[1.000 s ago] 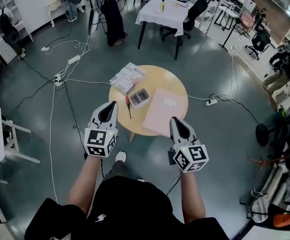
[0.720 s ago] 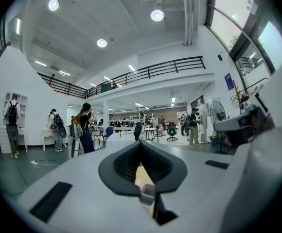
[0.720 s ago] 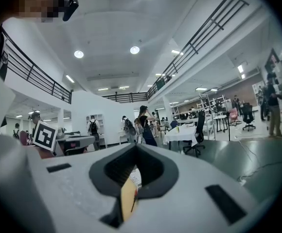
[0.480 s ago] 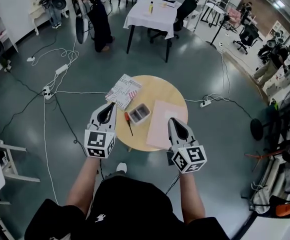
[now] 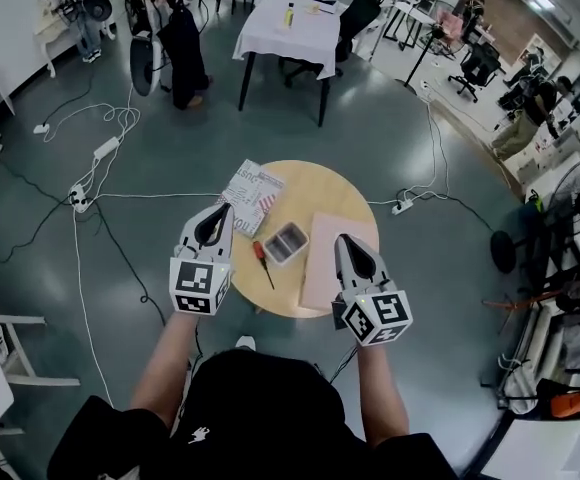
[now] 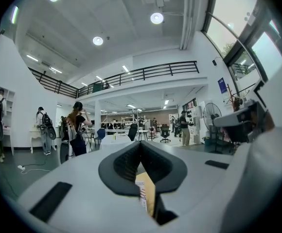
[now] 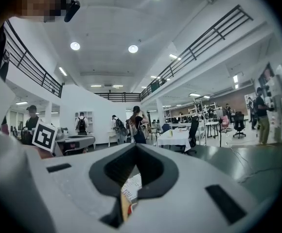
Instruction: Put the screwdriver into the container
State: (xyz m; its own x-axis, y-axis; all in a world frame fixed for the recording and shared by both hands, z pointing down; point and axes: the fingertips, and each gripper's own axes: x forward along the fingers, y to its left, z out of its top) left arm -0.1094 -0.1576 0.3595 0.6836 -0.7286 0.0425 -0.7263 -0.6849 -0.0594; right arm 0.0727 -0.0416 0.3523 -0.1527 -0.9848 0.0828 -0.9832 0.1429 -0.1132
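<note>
Count on the round wooden table (image 5: 315, 180): one screwdriver (image 5: 262, 261), one clear container (image 5: 286, 243), one pink sheet (image 5: 320, 258), one printed leaflet (image 5: 250, 190). The screwdriver lies flat on the tabletop just left of the container and outside it, red handle at the far end, dark shaft pointing toward the near edge. Can't tell whether the handle touches the container wall. The container sits about mid-table between the leaflet and the pink sheet, and nothing shows inside it from the head view. The leaflet hangs slightly over the far-left rim; the pink sheet covers the right part of the table. There are two grippers, one per hand, both forearms stretched forward and roughly parallel, marker cubes facing the head camera. The left gripper (image 5: 224, 209) overlaps the table's left edge in the head view, its tip near the leaflet and apart from the screwdriver. Its own view (image 6: 140, 148) shows the jaws pressed together with nothing between them — only table and leaflet show through the slot below. The right gripper (image 5: 342, 239) overlaps the pink sheet's near-right part. Its own view (image 7: 135, 149) also shows the jaws closed and empty. Both point level across the room, not down at the table. Background: one white-clothed table (image 5: 292, 23), several people standing, cables and power strips on the floor.
</note>
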